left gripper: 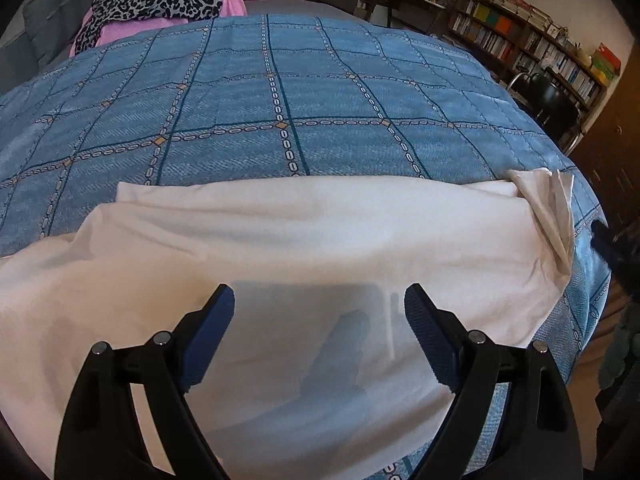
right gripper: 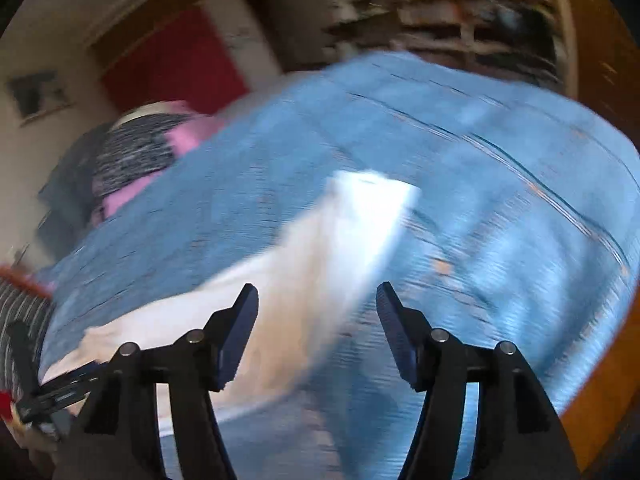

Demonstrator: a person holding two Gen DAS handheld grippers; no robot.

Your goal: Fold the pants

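Observation:
White pants (left gripper: pixel 280 248) lie spread across the near part of a bed with a blue checked bedspread (left gripper: pixel 280 92). A pocket lining or corner (left gripper: pixel 548 208) sticks up at the pants' right end. My left gripper (left gripper: pixel 318 300) is open and empty, just above the white cloth. In the blurred right wrist view, the pants (right gripper: pixel 344 240) stretch away as a long white strip on the bedspread (right gripper: pixel 500 200). My right gripper (right gripper: pixel 316 300) is open and empty above the near part of that strip. The other gripper (right gripper: pixel 52 396) shows at the lower left.
A pile of pink and leopard-print cloth (left gripper: pixel 160 4) sits at the far left of the bed. Bookshelves (left gripper: pixel 532 36) and a dark chair (left gripper: pixel 556 96) stand beyond the bed's right side. The bed's right edge (left gripper: pixel 588 280) drops off close to the pants.

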